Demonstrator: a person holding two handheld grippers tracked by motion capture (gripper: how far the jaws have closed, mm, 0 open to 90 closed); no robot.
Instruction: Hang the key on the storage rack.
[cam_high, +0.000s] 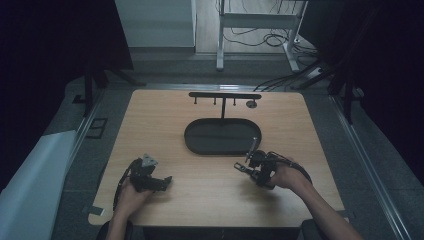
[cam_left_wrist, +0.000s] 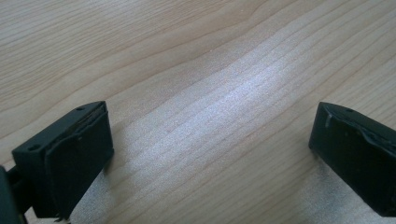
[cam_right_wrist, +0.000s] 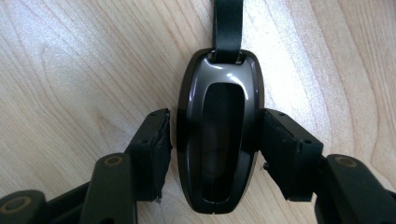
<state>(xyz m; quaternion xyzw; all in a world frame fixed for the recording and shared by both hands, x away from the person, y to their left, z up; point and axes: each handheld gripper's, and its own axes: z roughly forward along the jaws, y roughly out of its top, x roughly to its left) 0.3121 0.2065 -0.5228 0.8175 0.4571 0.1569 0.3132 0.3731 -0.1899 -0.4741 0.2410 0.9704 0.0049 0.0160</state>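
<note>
A light wooden table (cam_high: 210, 200) takes up the middle of the high view, standing on a grey floor with dark curtains to either side and a white frame with loose cables beyond its far edge. Toward the far half of the table sits a black oval tray (cam_high: 200, 145), and a thin post rises from its back edge to a black crossbar rack (cam_high: 224, 95) with short pegs hanging beneath it; a small round piece (cam_high: 251, 104) hangs under the bar's right end.

The person's forearms come in from the near edge. The left hand (cam_high: 131, 194) holds the left gripper (cam_high: 161, 182) low over the near-left part of the table, well apart from the tray. In the left gripper view its jaws stand spread wide, one at each side of the picture, with bare wood grain (cam_left_wrist: 210, 93) between them and nothing in the gap.

The right hand (cam_high: 287, 177) holds the right gripper (cam_high: 243, 167) just near the tray's near-right rim, pointing left. In the right gripper view a glossy dark car key fob (cam_right_wrist: 219, 135) lies flat on the wood between the jaws, lengthwise, with a black strap (cam_right_wrist: 227, 23) running from its far end out of the top of the picture. The right-side jaw touches the fob's edge; the left-side jaw is at the other edge with a hairline gap or none, so whether the fob is truly pinched cannot be told.
</note>
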